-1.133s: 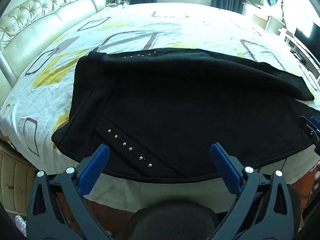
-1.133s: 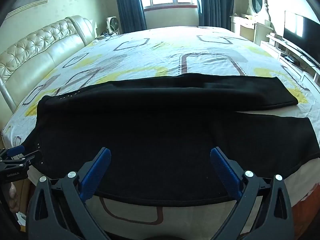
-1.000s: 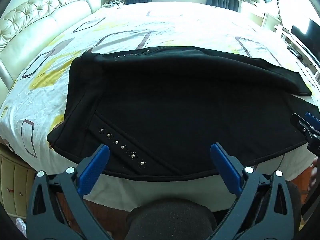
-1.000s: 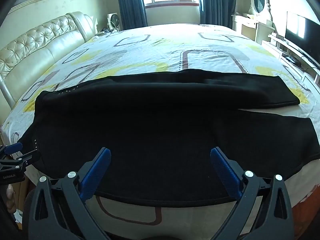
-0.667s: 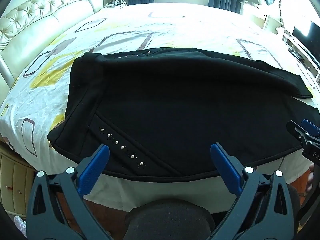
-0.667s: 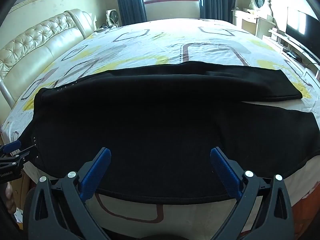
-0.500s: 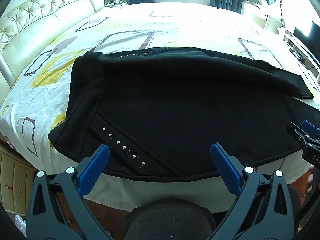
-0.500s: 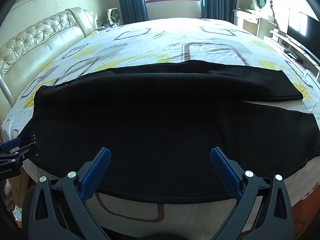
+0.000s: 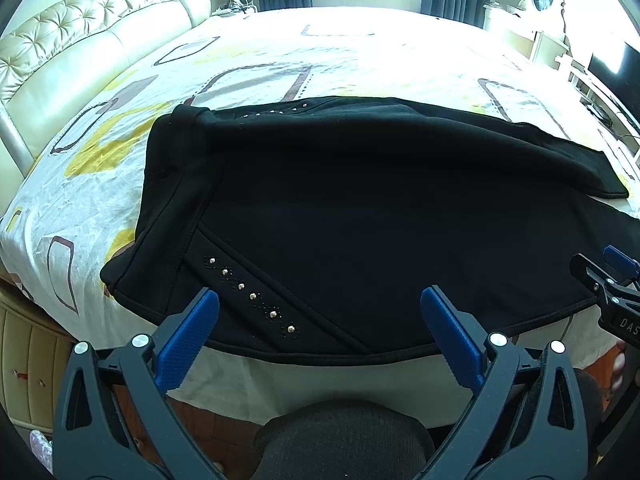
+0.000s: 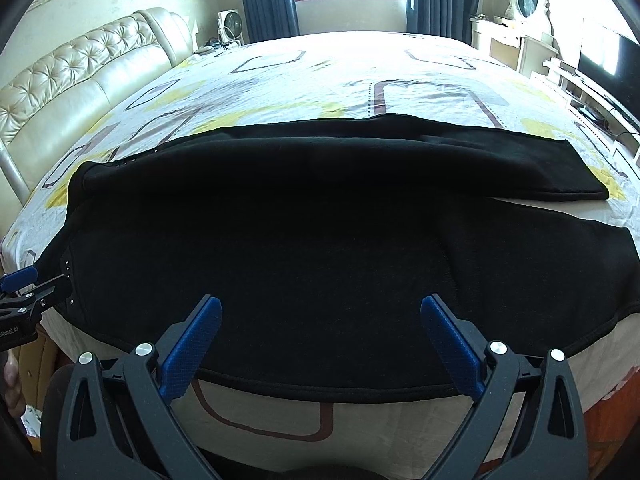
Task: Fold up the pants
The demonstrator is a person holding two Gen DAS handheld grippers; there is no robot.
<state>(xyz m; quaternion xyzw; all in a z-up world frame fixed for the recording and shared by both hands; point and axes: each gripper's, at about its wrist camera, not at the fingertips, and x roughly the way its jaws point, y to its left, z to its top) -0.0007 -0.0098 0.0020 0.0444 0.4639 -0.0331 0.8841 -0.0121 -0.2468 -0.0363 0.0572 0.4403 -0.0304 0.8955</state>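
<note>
**Operator A:** As I read the left wrist view, the black pants (image 9: 360, 208) lie flat on the bed (image 9: 280, 60), near its front edge, long axis running left to right across the frame. The waistband end points left, toward the tufted headboard (image 9: 80, 32); the legs run off to the right. A diagonal row of studs (image 9: 252, 296) marks the near pocket, just ahead of my left gripper (image 9: 320, 320). Its blue pads (image 9: 188, 340) stand wide apart, gripping nothing, poised over the near hem without touching cloth.

**Operator B:** And the other tool in that view?

**Operator A:** The right gripper (image 9: 612, 280) enters at the right margin, beside the near leg's edge. From here I cannot tell how its jaws stand.

**Operator B:** Right wrist view, then.

**Operator A:** Same axis: pants (image 10: 320, 240) lengthwise across the bed (image 10: 360, 80), waist to the left, both cuffs to the right. The far leg (image 10: 520, 168) lies apart from the near leg (image 10: 560, 280), a wedge of patterned sheet showing between them at the cuff end. My right gripper (image 10: 320, 332) is spread wide and empty, above the near hem at mid-length. The left gripper (image 10: 28, 284) shows at the left margin, just beside the waistband corner.
</note>
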